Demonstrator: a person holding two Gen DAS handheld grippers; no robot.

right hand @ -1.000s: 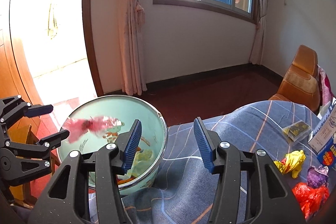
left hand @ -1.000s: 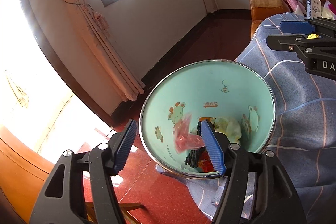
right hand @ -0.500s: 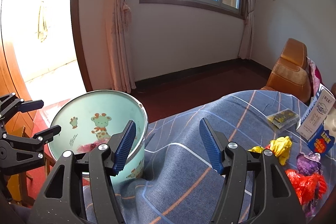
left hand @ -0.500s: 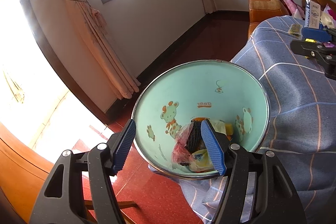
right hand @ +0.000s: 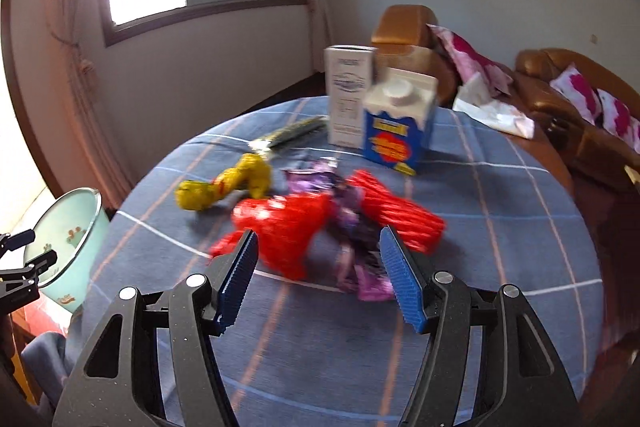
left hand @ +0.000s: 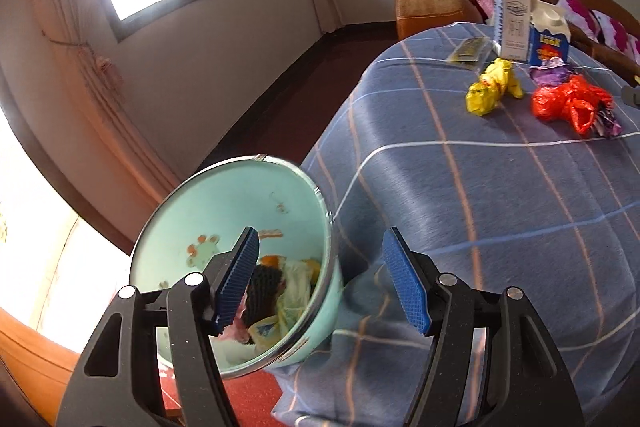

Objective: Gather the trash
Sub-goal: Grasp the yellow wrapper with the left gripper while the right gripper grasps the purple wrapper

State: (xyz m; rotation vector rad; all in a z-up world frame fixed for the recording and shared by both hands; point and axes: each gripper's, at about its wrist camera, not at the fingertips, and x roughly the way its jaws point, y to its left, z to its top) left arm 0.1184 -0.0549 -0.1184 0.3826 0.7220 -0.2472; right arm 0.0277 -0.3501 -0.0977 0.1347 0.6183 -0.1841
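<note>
Left gripper (left hand: 320,279) is held with jaws spread wide, nothing gripped, over the rim of the mint-green bin (left hand: 224,223); crumpled trash is seen inside. Right gripper (right hand: 318,277) is likewise wide open and empty, positioned above the blue checked tablecloth (right hand: 360,367), just short of the red plastic bag (right hand: 288,227). Purple wrapper (right hand: 360,255) and yellow wrapper (right hand: 224,185) are located beside it, with the blue carton (right hand: 396,123) behind.

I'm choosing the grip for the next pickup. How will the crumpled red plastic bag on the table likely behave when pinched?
The red plastic bag looks thin and crumpled, so probably floppy and very light. It will likely squash between the right gripper pads. It touches the purple wrapper, which might drag along.
</note>
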